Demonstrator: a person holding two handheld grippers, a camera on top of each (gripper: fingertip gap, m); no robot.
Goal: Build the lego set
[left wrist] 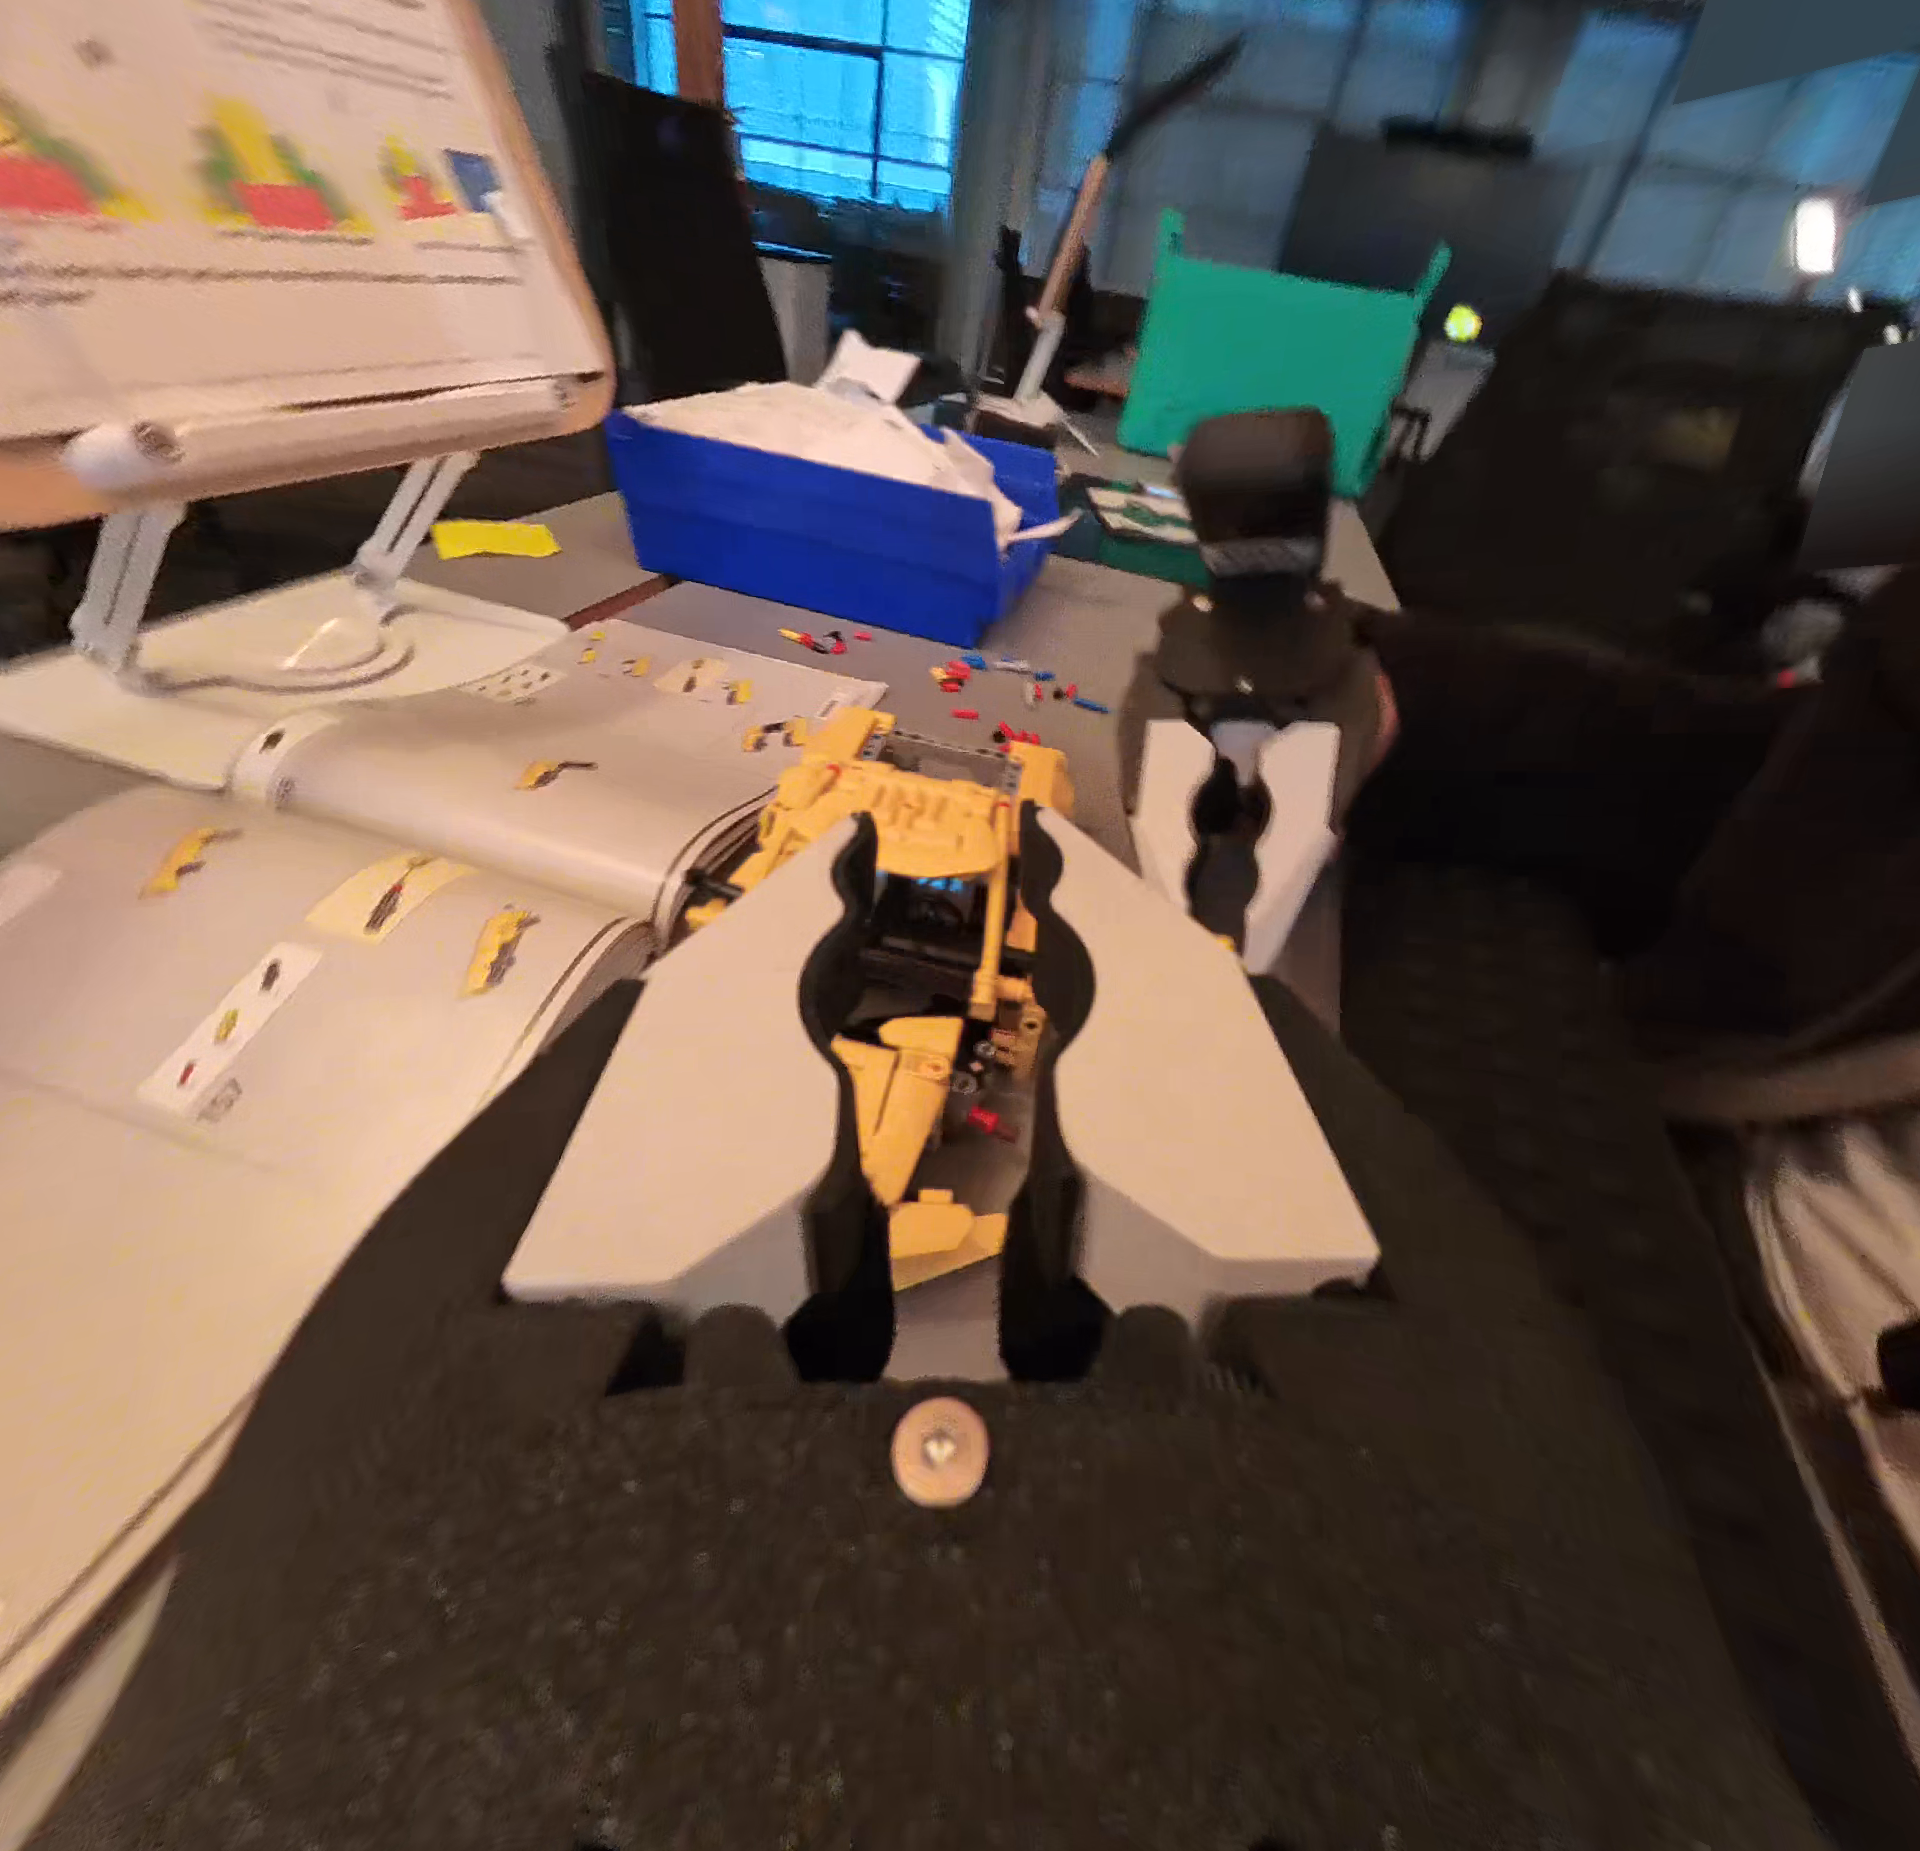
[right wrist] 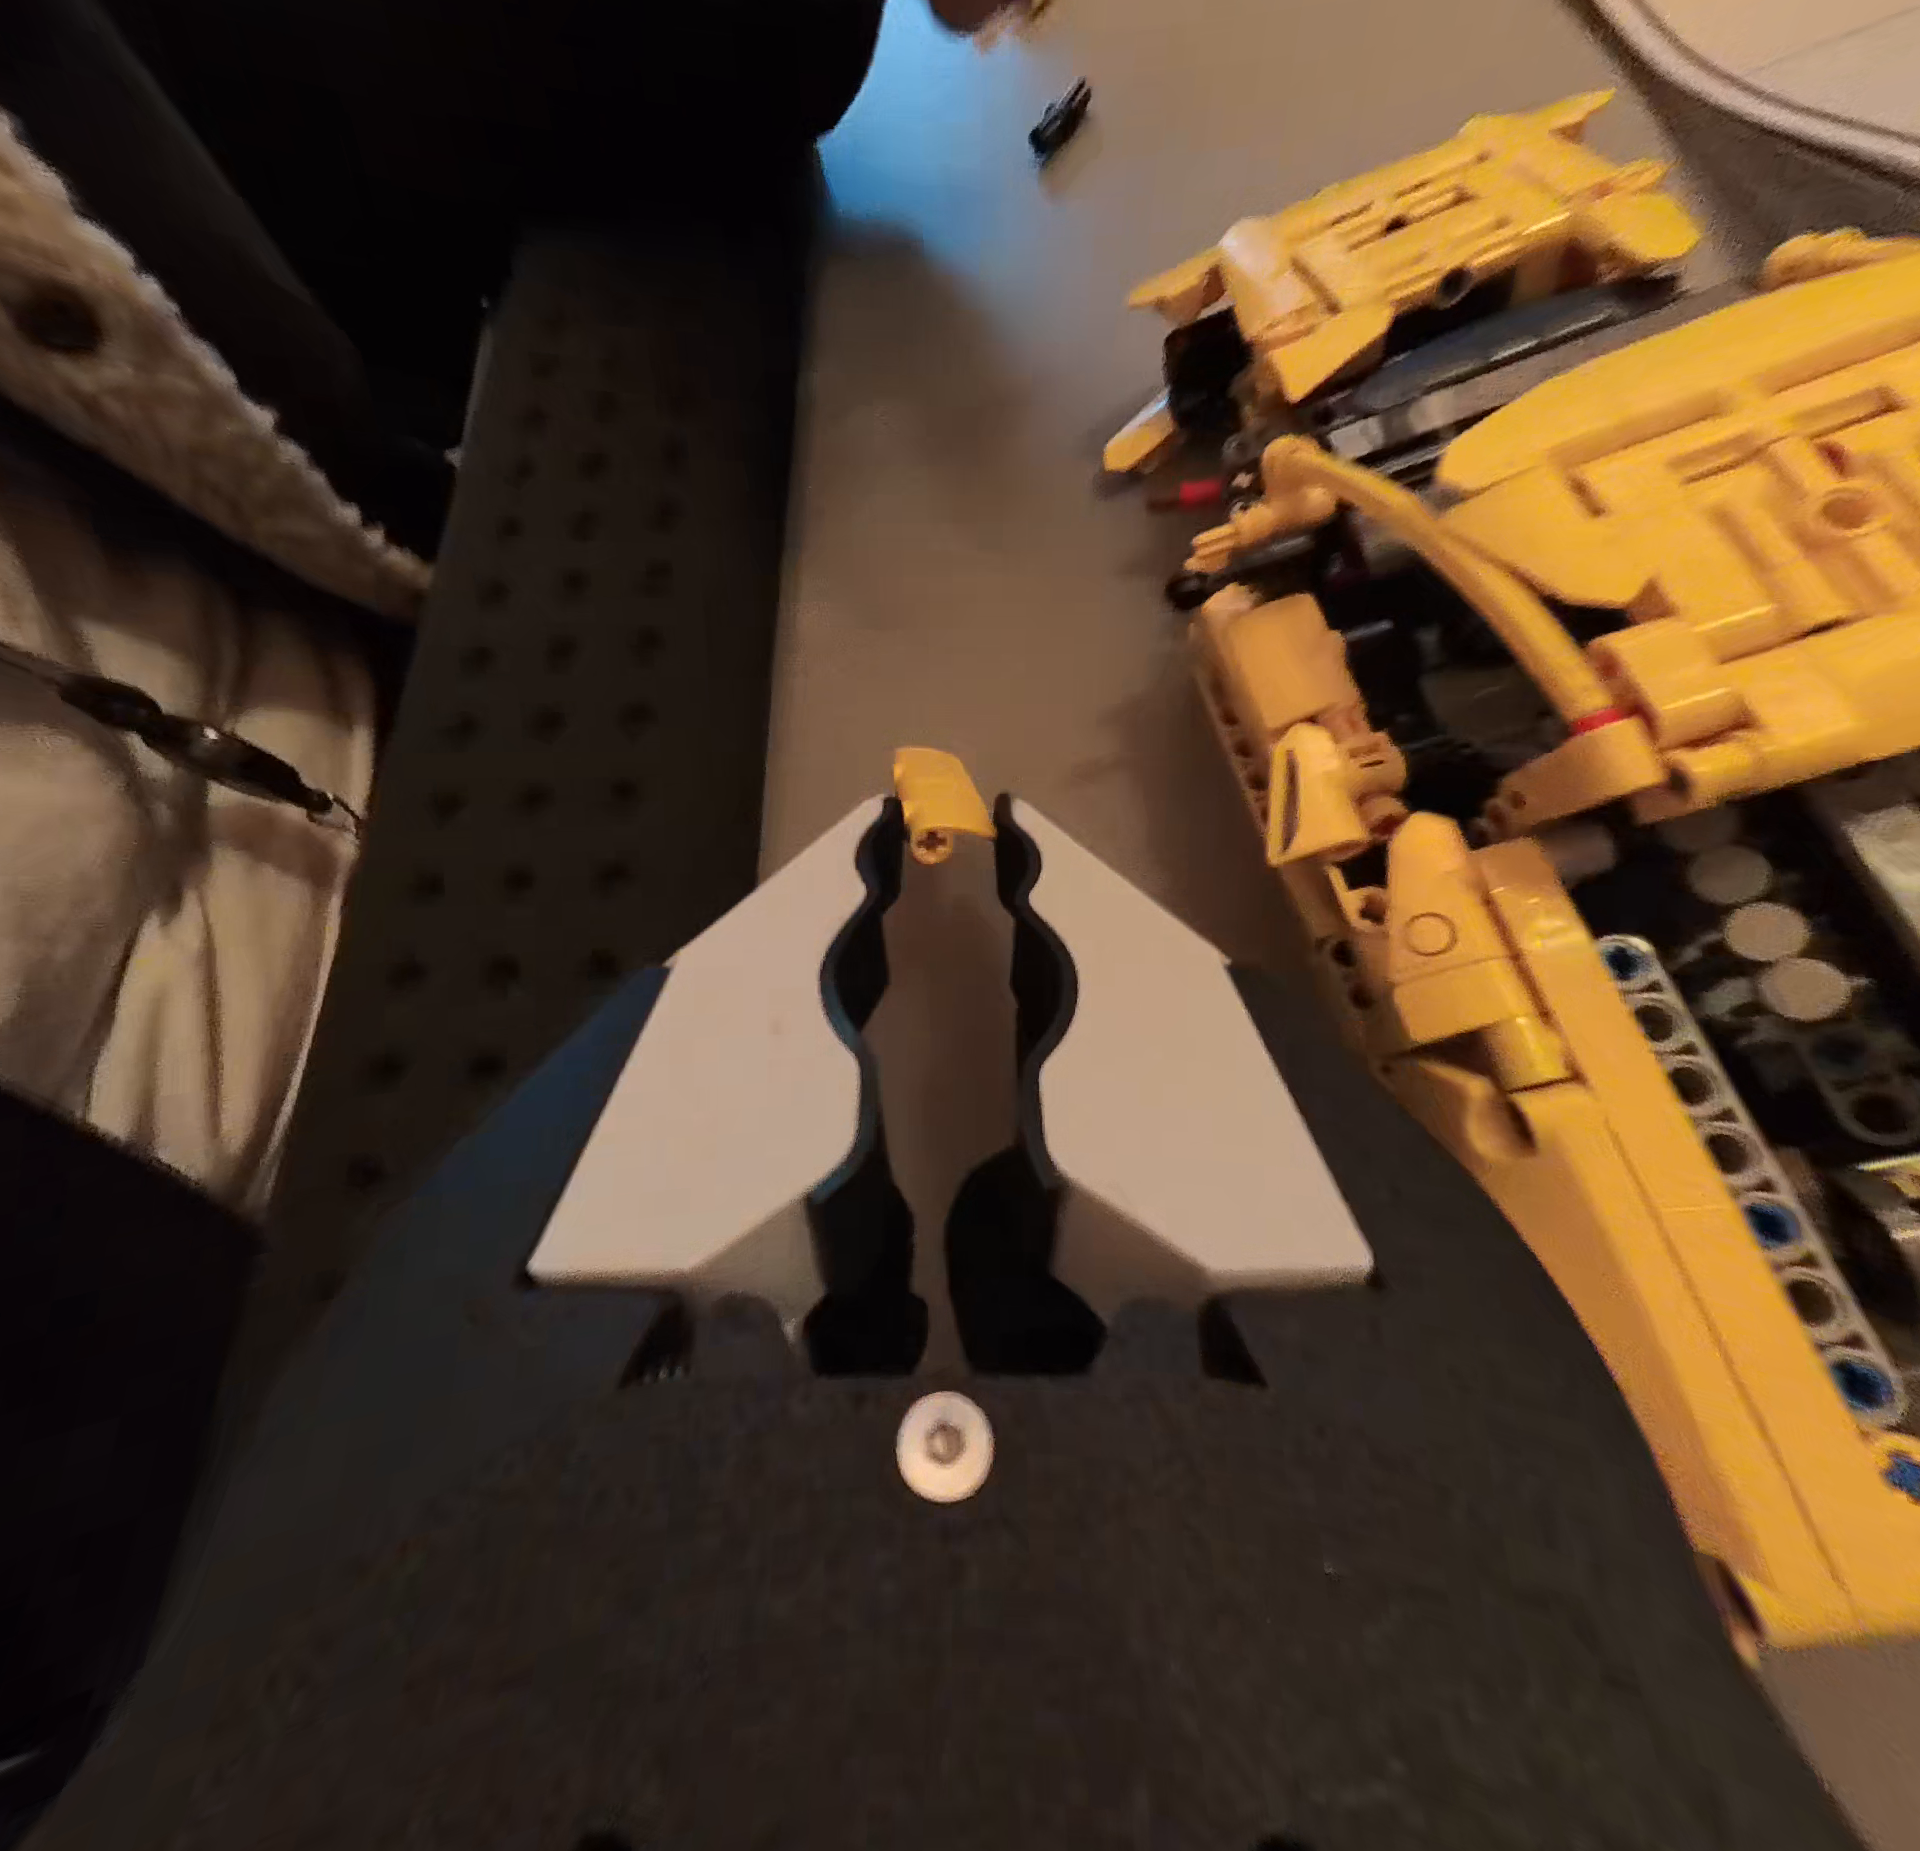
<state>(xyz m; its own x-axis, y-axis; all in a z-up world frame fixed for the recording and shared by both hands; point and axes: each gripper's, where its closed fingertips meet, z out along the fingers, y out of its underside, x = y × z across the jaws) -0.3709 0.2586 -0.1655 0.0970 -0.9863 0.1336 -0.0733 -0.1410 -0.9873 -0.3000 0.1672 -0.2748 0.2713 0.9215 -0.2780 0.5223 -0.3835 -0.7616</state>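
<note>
The yellow lego car model (left wrist: 935, 825) lies on the grey table (right wrist: 935, 513), next to an open instruction booklet (left wrist: 364, 918). My left gripper (left wrist: 945, 825) hangs over the model with its jaws apart. The model shows in the gap, and I cannot tell whether the pads touch it. My right gripper (right wrist: 943, 814) is shut on a small yellow curved piece (right wrist: 935, 793) at its tips, held over bare table left of the model (right wrist: 1558, 762). The right gripper also shows in the left wrist view (left wrist: 1231, 845), just right of the model's far end.
A blue bin (left wrist: 831, 544) with white bags and scattered small pieces (left wrist: 987, 674) lie behind the model. A tilted board on a white stand (left wrist: 260, 191) is at the left. A black pin (right wrist: 1060, 123) lies on the table. A black perforated strip (right wrist: 603, 658) runs along the table edge by a person's clothing (right wrist: 156, 814). The black pin (right wrist: 1060, 123) lies some 20 cm from my left tips, 25 cm from my right tips.
</note>
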